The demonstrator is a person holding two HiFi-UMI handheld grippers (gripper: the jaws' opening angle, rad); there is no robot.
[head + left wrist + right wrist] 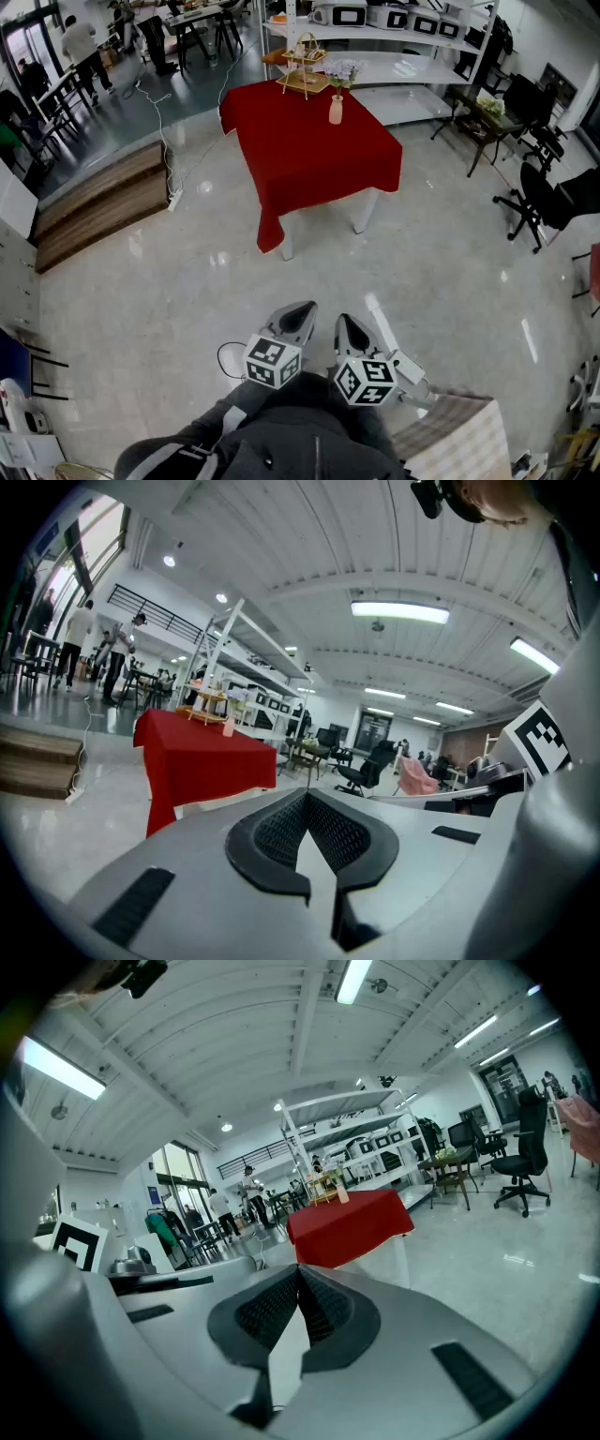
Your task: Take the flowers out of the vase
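Jaws pressed together, empty, on left gripper (298,317) and right gripper (349,328); well ahead, a slim pink vase (336,110) holds pale lilac flowers (341,70) on the red-clothed bench (314,164).

A table draped in a red cloth (305,164) stands on the polished grey floor (187,281), well ahead of the gripper fingers (296,322). On its half farthest from the fingers sit a pink vase (336,110) of pale flowers (342,70) and, just left of it, a tiered stand (304,52) on a wooden tray (302,84).
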